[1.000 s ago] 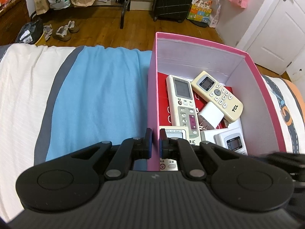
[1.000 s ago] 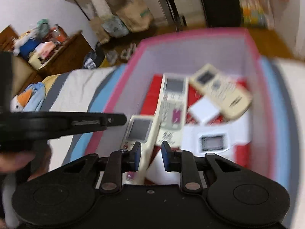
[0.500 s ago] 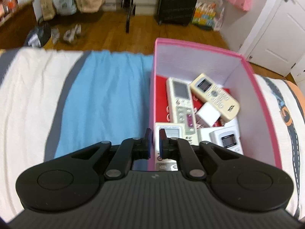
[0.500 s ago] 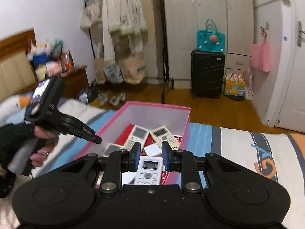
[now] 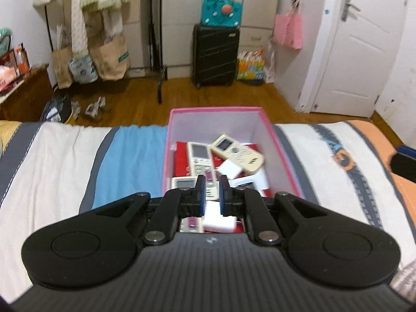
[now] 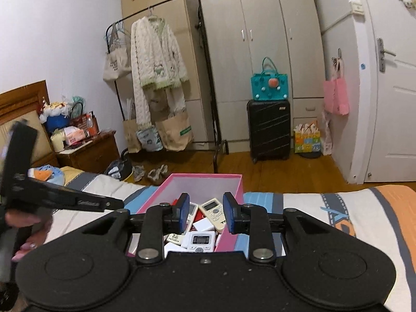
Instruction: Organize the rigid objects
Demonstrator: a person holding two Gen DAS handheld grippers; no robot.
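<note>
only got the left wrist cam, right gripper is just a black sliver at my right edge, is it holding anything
Observer: No. The right gripper is open. Its jaws have just been opening, and nothing is between them.
Operator: where is it relative to the box
Observer: It faces the pink box from the near end and looks down into it from above.
Operator: my gripper hides the near corner, whats in there
Observer: A small white remote lies there with its screen facing up.
</note>
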